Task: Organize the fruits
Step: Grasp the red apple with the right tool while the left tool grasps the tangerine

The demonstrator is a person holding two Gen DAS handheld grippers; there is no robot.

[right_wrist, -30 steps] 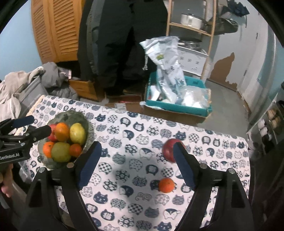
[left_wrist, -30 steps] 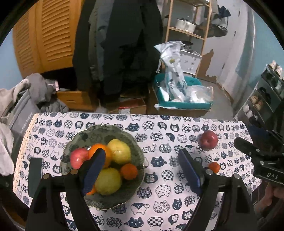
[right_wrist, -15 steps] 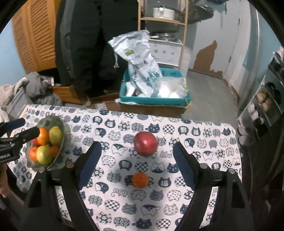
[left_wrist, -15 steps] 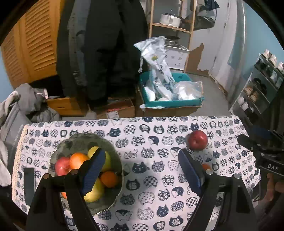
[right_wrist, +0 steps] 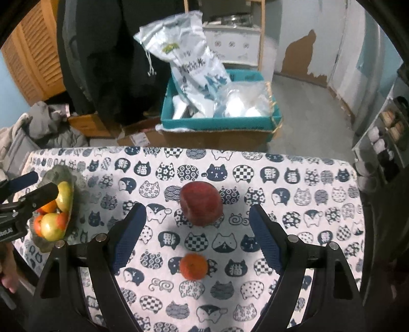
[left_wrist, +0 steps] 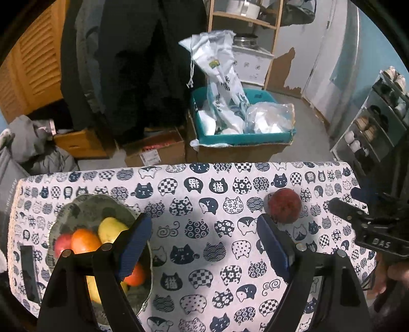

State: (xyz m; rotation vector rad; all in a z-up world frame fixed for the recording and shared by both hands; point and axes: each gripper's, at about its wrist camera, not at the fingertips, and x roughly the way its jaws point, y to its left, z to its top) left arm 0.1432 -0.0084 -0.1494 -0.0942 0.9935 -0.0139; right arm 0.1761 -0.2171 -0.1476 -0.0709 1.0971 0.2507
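A red apple (right_wrist: 200, 206) lies on the cat-print tablecloth (right_wrist: 294, 204), with a small orange (right_wrist: 193, 266) nearer me. My right gripper (right_wrist: 198, 238) is open and empty, its jaws wide around the space between the two fruits. A grey-green bowl (left_wrist: 84, 212) at the left holds several fruits: a yellow one (left_wrist: 110, 228), an orange (left_wrist: 84, 241), a red apple (left_wrist: 61, 244). My left gripper (left_wrist: 204, 251) is open and empty, between the bowl and the red apple (left_wrist: 285, 205). The bowl also shows in the right wrist view (right_wrist: 58, 173).
Beyond the table's far edge stand a teal box with plastic bags (left_wrist: 242, 122), cardboard boxes (left_wrist: 153, 150), hanging dark coats (left_wrist: 133, 63) and a wooden shelf (left_wrist: 245, 15). A shoe rack (left_wrist: 378, 120) is at the right. Clothes (left_wrist: 33, 143) are piled at the left.
Both grippers moved right along the table. The bowl slid left in both views. The red apple and small orange now sit centred between the right jaws. Both grippers stayed open.
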